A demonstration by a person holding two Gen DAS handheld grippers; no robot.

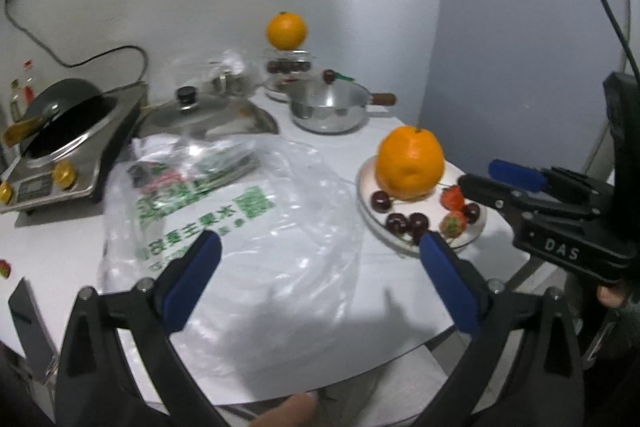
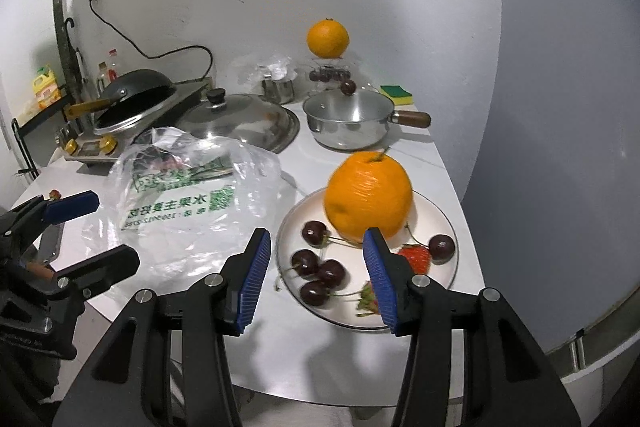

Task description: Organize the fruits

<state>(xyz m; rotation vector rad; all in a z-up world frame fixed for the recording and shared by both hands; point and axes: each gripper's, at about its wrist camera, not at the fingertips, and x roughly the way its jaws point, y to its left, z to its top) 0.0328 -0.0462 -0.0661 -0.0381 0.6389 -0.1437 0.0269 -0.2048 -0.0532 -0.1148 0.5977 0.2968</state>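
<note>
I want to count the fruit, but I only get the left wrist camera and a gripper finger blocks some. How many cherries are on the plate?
Observer: Five cherries lie on the plate; four sit near its front and one sits to the right of the orange.
Operator: What's the green bit behind the pot?
Observer: A sponge, green on top and yellow underneath, lying near the wall.
Operator: Is the other gripper holding anything?
Observer: No. The right gripper is open and empty, aimed at the plate.
</note>
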